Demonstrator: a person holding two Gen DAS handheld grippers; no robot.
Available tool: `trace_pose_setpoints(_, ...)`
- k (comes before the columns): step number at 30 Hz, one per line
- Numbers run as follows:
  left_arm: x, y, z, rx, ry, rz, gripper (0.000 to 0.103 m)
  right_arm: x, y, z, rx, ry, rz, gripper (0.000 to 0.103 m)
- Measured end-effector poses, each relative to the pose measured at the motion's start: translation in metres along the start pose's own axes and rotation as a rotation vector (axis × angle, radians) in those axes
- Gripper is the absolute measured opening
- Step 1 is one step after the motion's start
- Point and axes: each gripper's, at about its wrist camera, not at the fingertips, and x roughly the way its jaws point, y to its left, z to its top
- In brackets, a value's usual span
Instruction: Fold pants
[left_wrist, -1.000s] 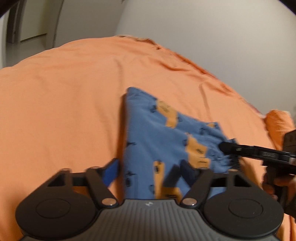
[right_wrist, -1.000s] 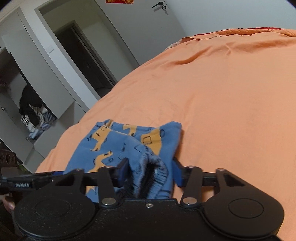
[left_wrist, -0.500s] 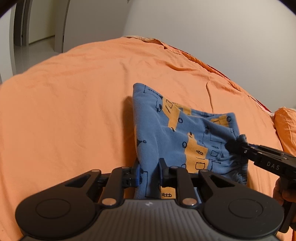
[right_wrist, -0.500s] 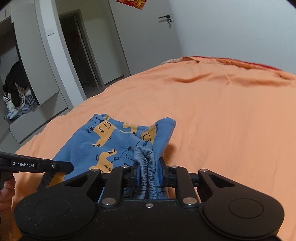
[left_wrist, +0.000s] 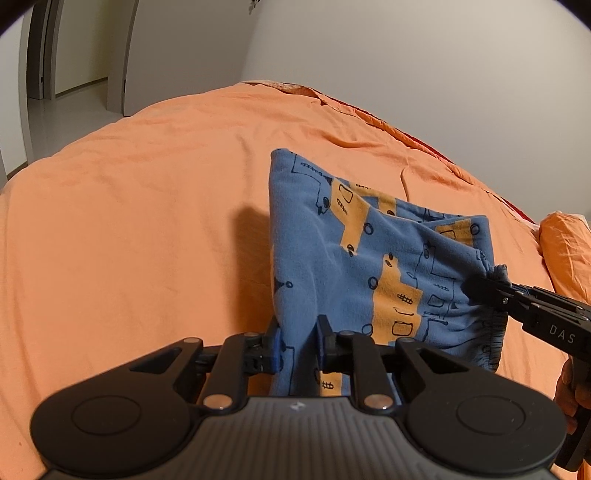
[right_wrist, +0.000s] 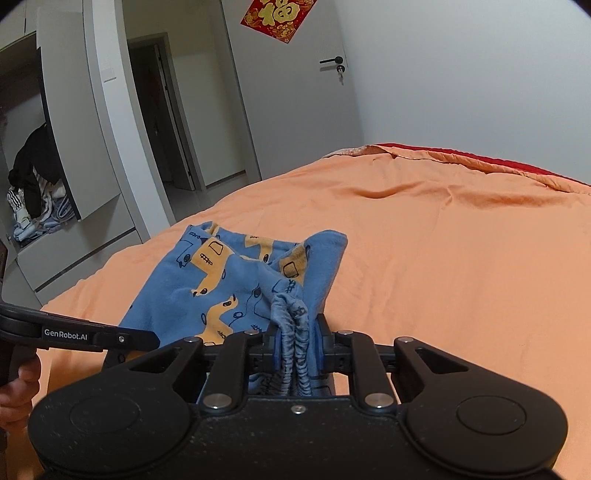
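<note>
Looking along the right gripper, that view alone shows a door with a red decoration and an open wardrobe; the left view alone shows an orange pillow. The blue pants hang lifted over the orange bed. The left gripper is clamped on a folded fabric edge, the right on the bunched waistband, both nearly closed.
</note>
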Motion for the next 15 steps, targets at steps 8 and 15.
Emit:
trace_pose_setpoints(8,0.005,0.004,0.015,-0.014,0.012,-0.005,0.019,0.006,0.003,0.003,-0.045,0.007,-0.006,0.017)
trace_pose_setpoints(15,0.014,0.018,0.071,-0.077,-0.047,-0.001,0.019,0.023,-0.002,0.046,-0.080,-0.046,0.050,0.016)
